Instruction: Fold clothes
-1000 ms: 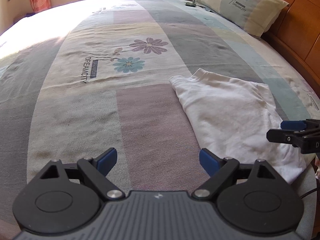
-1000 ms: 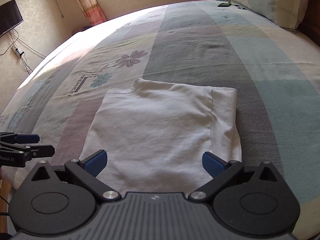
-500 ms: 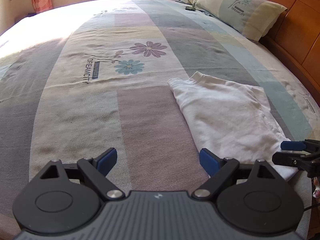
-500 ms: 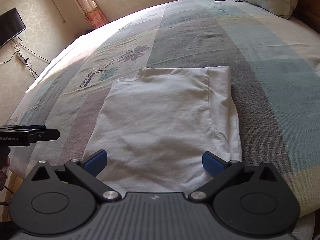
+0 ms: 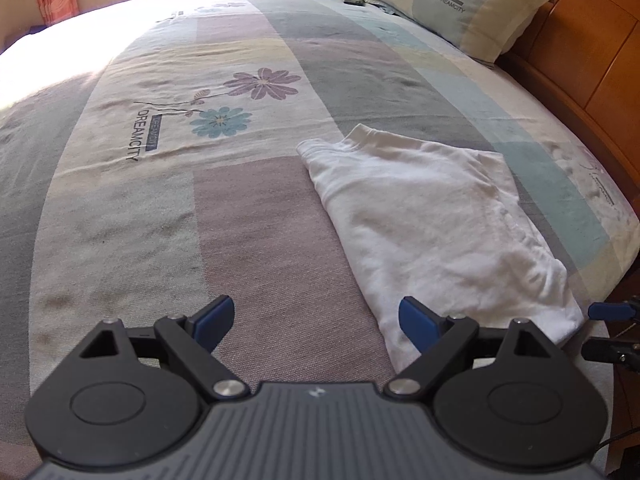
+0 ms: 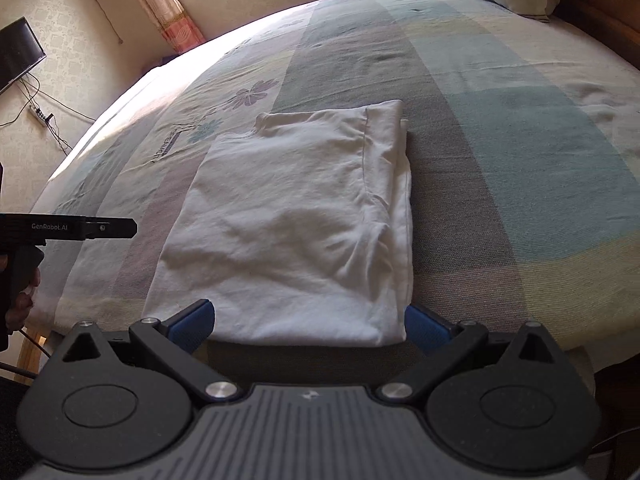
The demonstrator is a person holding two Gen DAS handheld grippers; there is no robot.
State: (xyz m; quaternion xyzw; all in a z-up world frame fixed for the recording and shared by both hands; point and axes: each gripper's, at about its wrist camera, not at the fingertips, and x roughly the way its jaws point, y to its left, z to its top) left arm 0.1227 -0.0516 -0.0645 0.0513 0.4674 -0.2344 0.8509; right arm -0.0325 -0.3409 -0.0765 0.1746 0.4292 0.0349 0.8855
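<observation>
A white garment (image 6: 296,216) lies folded into a long rectangle on the bed, its near hem close to the bed's front edge. My right gripper (image 6: 308,326) hovers just short of that hem, open, nothing between its blue pads. In the left wrist view the same garment (image 5: 432,224) lies to the right, and my left gripper (image 5: 316,318) hangs open over bare bedspread beside its left edge. The right gripper's fingertip (image 5: 610,311) shows at the far right there. The left gripper's finger (image 6: 108,227) shows side-on in the right wrist view.
The patchwork bedspread (image 5: 224,208) with flower prints covers a wide bed. A pillow (image 5: 460,4) leans on the wooden headboard (image 5: 580,40) at the back right. A small dark object (image 5: 354,0) lies near the pillow. A screen (image 6: 18,52) and cables hang on the left wall.
My right gripper has drawn back toward the bed's front edge, so the garment's near hem now lies ahead of its pads. The left gripper has stayed almost still.
</observation>
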